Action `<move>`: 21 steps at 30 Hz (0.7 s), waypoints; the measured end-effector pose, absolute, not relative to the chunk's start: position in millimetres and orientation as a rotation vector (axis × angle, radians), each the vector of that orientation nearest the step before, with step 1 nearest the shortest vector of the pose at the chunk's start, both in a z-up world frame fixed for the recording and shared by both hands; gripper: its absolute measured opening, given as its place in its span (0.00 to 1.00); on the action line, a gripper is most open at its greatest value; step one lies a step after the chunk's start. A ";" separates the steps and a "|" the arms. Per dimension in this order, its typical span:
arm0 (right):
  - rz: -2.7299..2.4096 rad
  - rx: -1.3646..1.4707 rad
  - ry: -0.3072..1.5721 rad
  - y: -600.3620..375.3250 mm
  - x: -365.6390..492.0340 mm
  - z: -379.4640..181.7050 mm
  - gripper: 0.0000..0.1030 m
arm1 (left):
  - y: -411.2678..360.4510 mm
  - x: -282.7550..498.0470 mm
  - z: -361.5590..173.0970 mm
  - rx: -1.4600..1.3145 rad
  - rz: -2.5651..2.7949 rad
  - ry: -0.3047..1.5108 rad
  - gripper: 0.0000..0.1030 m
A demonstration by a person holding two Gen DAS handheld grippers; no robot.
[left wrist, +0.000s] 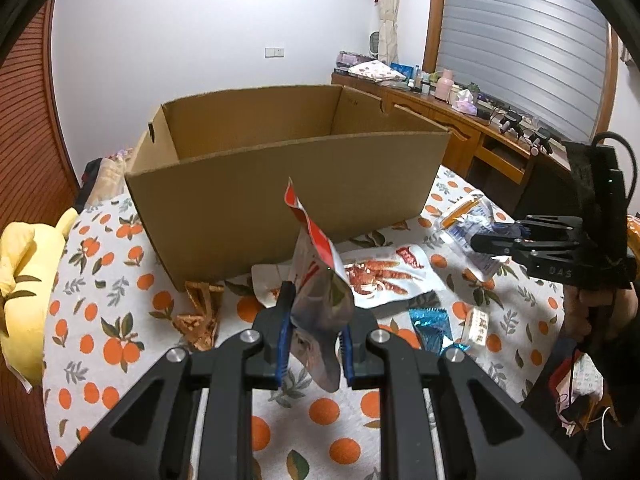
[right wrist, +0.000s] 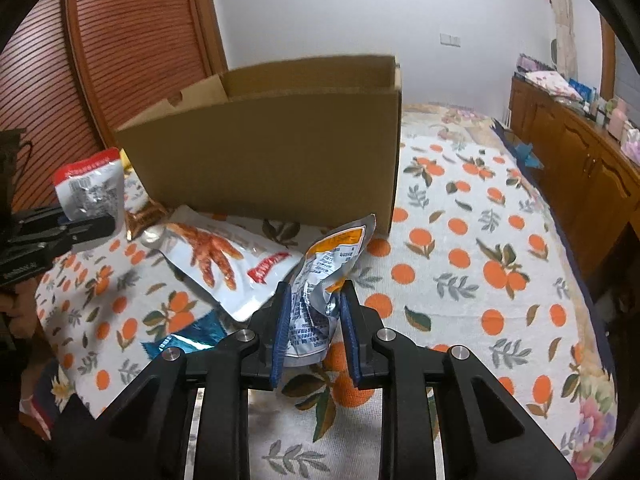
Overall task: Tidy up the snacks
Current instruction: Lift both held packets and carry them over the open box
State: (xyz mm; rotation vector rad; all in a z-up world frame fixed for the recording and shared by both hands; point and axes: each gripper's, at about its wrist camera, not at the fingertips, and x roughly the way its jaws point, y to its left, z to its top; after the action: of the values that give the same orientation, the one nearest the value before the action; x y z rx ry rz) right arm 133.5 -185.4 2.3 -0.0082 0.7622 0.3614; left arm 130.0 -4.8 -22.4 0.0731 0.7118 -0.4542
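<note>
Snacks: left gripper (left wrist: 314, 344) clamps red packet (left wrist: 316, 280), right gripper (right wrist: 314, 334) clamps orange packet (right wrist: 324, 280). Thin corner grips may slip short of box (left wrist: 280, 184).

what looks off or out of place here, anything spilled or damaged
Nothing spilled or torn. The box sits upright and open, but snacks lie loose on the blanket in front of it: a chicken-feet pack, a blue wrapper. Each gripper's jaws crumple a pouch: left the red-topped pouch, right the orange-topped pouch.
</note>
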 end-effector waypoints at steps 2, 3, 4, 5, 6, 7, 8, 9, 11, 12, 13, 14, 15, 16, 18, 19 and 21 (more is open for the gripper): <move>0.365 -0.009 0.745 -186.0 131.3 9.9 0.21 | -5.7 130.9 -15.9 0.073 -0.455 0.699 0.16; 0.367 -0.010 0.732 -186.0 129.6 15.7 0.21 | -6.0 131.7 -13.3 0.073 -0.456 0.694 0.16; 0.369 -0.011 0.723 -185.8 128.7 20.0 0.21 | -6.7 133.2 -9.1 0.073 -0.457 0.687 0.16; 0.370 -0.014 0.713 -185.5 127.9 24.4 0.21 | -7.4 134.3 -5.5 0.075 -0.458 0.681 0.16; 0.373 -0.017 0.700 -185.1 127.3 30.2 0.21 | -8.3 135.1 -1.5 0.078 -0.458 0.674 0.16; 0.375 -0.019 0.691 -184.6 126.7 34.4 0.21 | -9.2 136.2 3.3 0.081 -0.459 0.666 0.16; 0.377 -0.022 0.682 -184.2 125.9 38.8 0.21 | -10.0 136.9 7.0 0.083 -0.459 0.659 0.16; 0.381 -0.026 0.671 -183.6 124.5 44.1 0.21 | -11.2 137.9 12.0 0.087 -0.461 0.650 0.16; 0.389 -0.034 0.657 -181.8 123.3 51.7 0.21 | -13.5 139.4 20.3 0.097 -0.462 0.638 0.16; 0.395 -0.041 0.648 -180.2 122.7 56.4 0.21 | -14.7 140.9 24.5 0.104 -0.461 0.631 0.16; 0.397 -0.047 0.642 -178.9 122.5 59.6 0.21 | -15.3 142.0 27.6 0.108 -0.461 0.626 0.16; 0.398 -0.052 0.635 -177.6 122.8 62.9 0.21 | -16.1 143.9 31.3 0.110 -0.462 0.622 0.16; 0.401 -0.056 0.627 -176.5 123.3 66.8 0.21 | -16.4 146.1 33.9 0.110 -0.464 0.621 0.16; 0.404 -0.058 0.622 -175.8 123.6 69.1 0.21 | -17.0 148.0 36.7 0.111 -0.464 0.618 0.16; 0.406 -0.067 0.615 -173.3 125.8 74.1 0.22 | -18.1 151.4 41.6 0.116 -0.460 0.612 0.16; 0.407 -0.072 0.613 -172.4 126.8 75.9 0.22 | -18.4 152.9 43.6 0.116 -0.459 0.609 0.16; 0.408 -0.086 0.608 -169.3 129.5 79.8 0.22 | -19.3 156.6 47.5 0.114 -0.460 0.607 0.16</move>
State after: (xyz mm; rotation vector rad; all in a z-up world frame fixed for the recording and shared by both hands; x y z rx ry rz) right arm 129.5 -169.3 79.8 -0.0857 0.6079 0.4077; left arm 156.6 -19.3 47.5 0.1136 0.6067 -0.4604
